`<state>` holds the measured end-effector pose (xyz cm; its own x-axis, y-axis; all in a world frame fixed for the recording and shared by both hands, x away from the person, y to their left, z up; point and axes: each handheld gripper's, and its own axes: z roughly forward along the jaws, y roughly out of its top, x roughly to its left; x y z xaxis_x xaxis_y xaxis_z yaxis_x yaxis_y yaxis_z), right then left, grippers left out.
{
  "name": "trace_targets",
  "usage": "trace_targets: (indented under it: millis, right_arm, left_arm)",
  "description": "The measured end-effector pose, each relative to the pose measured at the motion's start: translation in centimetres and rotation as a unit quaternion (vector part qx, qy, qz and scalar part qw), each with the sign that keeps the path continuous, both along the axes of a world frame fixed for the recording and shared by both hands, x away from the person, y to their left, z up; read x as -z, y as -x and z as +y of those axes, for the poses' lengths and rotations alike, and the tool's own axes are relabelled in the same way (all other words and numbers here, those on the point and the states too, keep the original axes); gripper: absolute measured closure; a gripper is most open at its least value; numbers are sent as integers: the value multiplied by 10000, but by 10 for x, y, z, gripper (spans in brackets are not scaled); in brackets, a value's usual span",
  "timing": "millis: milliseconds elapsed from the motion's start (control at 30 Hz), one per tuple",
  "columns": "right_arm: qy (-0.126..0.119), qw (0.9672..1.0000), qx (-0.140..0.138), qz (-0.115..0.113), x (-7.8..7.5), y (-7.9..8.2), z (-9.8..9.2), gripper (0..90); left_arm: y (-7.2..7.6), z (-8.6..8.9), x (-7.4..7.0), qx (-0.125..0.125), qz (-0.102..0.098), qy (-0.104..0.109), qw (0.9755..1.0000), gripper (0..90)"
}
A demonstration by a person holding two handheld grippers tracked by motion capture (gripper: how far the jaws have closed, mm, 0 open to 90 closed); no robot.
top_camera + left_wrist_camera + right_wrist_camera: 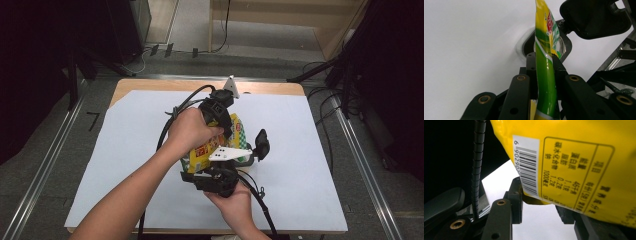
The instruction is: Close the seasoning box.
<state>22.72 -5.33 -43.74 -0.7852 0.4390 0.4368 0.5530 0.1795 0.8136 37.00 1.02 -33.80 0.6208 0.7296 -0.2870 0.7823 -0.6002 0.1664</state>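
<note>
A yellow and green snack bag [215,145] is held up over the middle of the white sheet, between my two grippers. My left gripper [226,129] comes down on its far end; in the left gripper view the jaws [544,60] are pinched on the thin green edge of the bag [545,75]. My right gripper [215,174] meets the bag's near end from below. In the right gripper view the bag's yellow back [579,170], with barcode and printed table, sits between the right gripper's tips [540,205]. The left jaw touches its edge; the bag hides the right pad.
A white sheet [125,165] covers the wooden table [150,84]. A black rounded object [260,144] lies just right of the bag, with a clear round rim [524,45] beside it. Cables trail from both grippers. Metal rails and dark stands flank the table.
</note>
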Motion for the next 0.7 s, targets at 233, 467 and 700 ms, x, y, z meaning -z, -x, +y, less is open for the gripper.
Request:
trace_targets:
  millis: [233,467,700]
  right_arm:
    - [-78,10000,-20,48,0,0,-1,638]
    - [-109,9999,-21,57,1,0,0,639]
    - [-196,9998,-64,74,1,-2,1,648]
  left_arm:
    - [-1,1,0,9,-26,-20,10000,788]
    - [0,1,-1,13,-58,-5,10000,787]
    - [1,3,-4,21,-80,46,10000,781]
